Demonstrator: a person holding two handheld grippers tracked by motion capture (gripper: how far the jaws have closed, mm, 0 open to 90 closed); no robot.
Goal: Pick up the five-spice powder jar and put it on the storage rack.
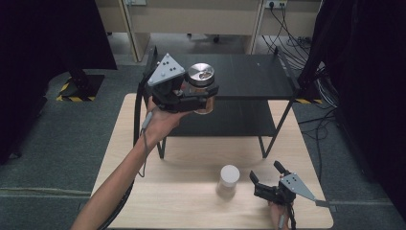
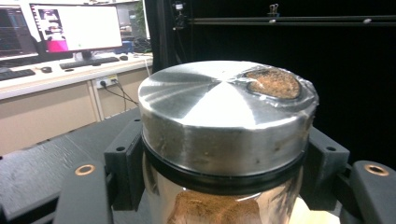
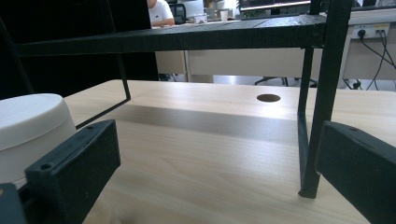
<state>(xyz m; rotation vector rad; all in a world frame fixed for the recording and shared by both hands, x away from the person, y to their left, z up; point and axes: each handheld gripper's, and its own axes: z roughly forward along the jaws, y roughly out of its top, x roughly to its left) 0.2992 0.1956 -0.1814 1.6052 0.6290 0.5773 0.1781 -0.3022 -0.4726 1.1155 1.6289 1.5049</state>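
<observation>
Left hand-held gripper (image 1: 203,98) raised above black shelf rack (image 1: 249,76), jaws clamped on glass jar (image 1: 201,91) just under its metal lid (image 2: 224,116). Jar upright, brown powder inside; off surface, over rack's top shelf. Lid has torn foil patch showing brown contents.

Right hand-held gripper (image 1: 266,176) low over wooden surface (image 1: 191,163) near front right edge, jaws spread wide, nothing between them. White-lidded jar (image 1: 228,181) stands on surface just left of it, beside left jaw, contact unclear.
</observation>
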